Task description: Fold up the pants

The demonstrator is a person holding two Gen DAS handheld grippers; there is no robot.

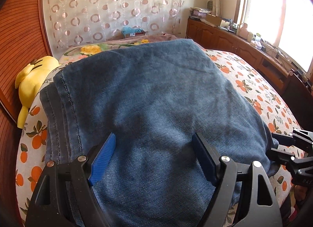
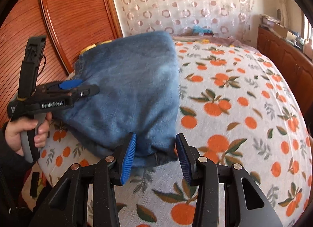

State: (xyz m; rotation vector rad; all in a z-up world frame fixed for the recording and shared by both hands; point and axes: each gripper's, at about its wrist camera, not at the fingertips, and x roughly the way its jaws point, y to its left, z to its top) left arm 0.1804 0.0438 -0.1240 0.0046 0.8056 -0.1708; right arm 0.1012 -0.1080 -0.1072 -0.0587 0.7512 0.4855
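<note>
On the bed (image 2: 244, 94), over its orange-printed sheet, the folded blue pants (image 1: 152, 98) are seen as a thick denim bundle. In the left wrist view the bundle fills most of the frame, so the near part of the bed is hidden beneath it, and a stitched hem is visible along the bundle's left edge. The left gripper (image 1: 154, 144) is held just above the pants with its blue-padded fingers (image 1: 102, 160) spread wide; nothing is caught between them, though whether the pads touch the cloth cannot be told. The right gripper (image 2: 155, 148) is likewise spread apart at the near corner of the pants (image 2: 127, 90), and the corner lies between its fingers (image 2: 128, 158) without being pinched; that part of the picture is blurred, so contact cannot be judged. In the right wrist view the left gripper (image 2: 78, 88) is seen from the side at the left edge of the pants, its handle gripped by the left hand (image 2: 21, 133), and its fingertips are partly hidden against the denim. Left of the pants, a yellow plush toy (image 1: 33, 78) is wedged against the wooden headboard (image 1: 21, 37), cut off by the bundle. Beyond the pants, a circle-patterned curtain (image 1: 109, 6) is hung, and to their right a wooden cabinet (image 1: 230, 39) is crowded with items too small to make out
</note>
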